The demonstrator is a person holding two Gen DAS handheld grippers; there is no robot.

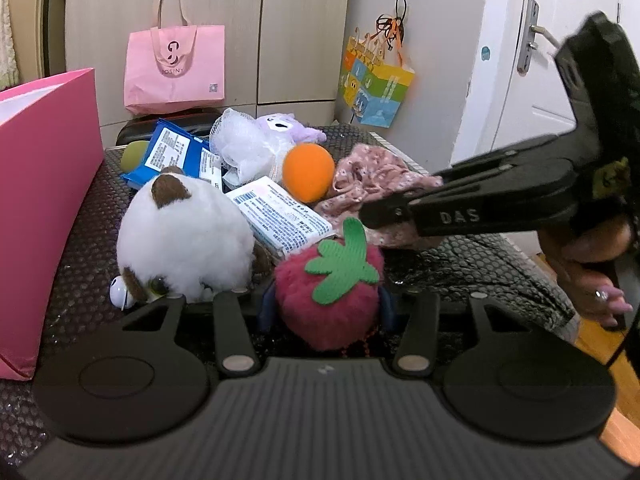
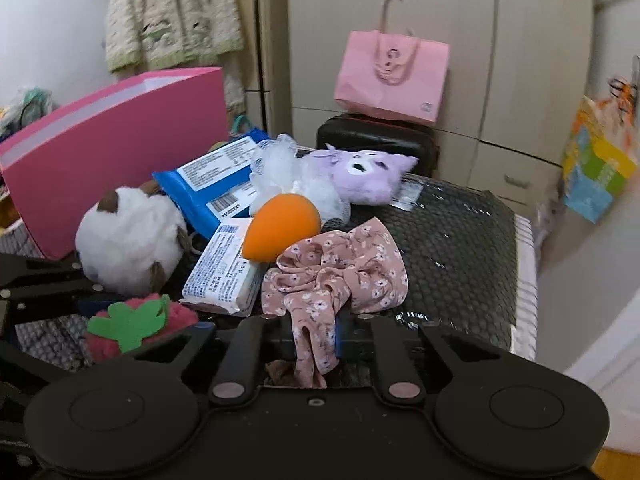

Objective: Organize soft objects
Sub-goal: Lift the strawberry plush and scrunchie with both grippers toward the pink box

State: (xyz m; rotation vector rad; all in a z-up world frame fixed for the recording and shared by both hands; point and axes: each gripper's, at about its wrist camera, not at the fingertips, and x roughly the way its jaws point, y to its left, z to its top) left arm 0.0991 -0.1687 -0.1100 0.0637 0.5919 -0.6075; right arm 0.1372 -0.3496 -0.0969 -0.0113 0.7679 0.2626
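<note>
Gripping stage: right gripper [image 2: 316, 332] pinches scrunchie [image 2: 340, 264]; left gripper [image 1: 326, 304], half-open, clasps strawberry [image 1: 328, 292]. Next: lift toward box [image 1: 44, 184].

I see tall beige cupboards [image 1: 208, 20] along the back wall. A white door [image 1: 532, 40] with a metal handle [image 1: 530, 36] stands at the right. Wooden floor [image 1: 600, 344] shows below it. A knitted cardigan [image 2: 172, 12] hangs at the left.

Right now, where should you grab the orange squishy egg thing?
Grab the orange sponge across its fat rounded belly, coming from above. Its pointy end faces down toward the white packet, the bath pouf crowds its back, and only its top is bare.
</note>
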